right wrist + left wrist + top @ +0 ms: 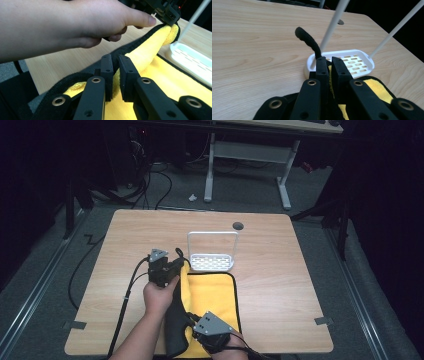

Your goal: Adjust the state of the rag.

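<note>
We had a yellow terry cloth with black edging (212, 295) lying on the pale wooden desk (280, 270), just in front of a white perforated plastic rack with a tall wire handle (212, 261). Our left gripper (176, 265) had its fingers (322, 68) clamped on the far left edge of the cloth, near the corner with its black hanging loop (308, 42). Our right gripper (196, 326) had its fingers (127, 72) pinched on the same edge nearer to us. Between them that edge stood raised off the desk while the rest lay flat. We judged this the folding step, with the left side lifted to go over the right. The next move called for carrying both grips across together, level and evenly spaced, so the edges would meet squarely without brushing the rack.
</note>
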### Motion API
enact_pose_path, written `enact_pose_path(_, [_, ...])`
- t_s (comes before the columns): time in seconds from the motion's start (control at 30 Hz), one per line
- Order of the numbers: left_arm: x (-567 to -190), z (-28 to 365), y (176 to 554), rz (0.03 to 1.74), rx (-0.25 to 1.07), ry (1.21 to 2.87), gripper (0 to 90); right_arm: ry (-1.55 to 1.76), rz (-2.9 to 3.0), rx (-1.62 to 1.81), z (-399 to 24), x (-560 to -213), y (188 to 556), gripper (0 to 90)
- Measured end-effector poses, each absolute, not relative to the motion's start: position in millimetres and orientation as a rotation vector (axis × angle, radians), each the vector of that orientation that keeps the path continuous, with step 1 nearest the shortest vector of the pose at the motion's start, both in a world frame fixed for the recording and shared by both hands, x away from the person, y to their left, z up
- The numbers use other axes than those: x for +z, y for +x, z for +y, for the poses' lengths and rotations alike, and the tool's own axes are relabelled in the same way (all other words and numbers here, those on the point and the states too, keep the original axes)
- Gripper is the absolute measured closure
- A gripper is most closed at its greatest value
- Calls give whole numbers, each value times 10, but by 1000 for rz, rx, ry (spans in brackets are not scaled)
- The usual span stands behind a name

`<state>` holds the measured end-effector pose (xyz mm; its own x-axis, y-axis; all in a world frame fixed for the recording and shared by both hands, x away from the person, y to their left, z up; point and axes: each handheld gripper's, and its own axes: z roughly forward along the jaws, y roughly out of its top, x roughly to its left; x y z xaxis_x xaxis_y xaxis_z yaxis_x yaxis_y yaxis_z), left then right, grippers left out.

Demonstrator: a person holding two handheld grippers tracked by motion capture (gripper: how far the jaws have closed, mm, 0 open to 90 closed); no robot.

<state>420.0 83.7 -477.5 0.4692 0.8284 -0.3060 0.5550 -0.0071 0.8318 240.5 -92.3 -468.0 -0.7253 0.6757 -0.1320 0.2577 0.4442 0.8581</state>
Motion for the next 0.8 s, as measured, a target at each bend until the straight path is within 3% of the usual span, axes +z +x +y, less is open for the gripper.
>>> enact_pose_path(0.8, [-4778,306,4166,1154,341,1734,843,895,2210,1133,-1487,-4818,2307,832])
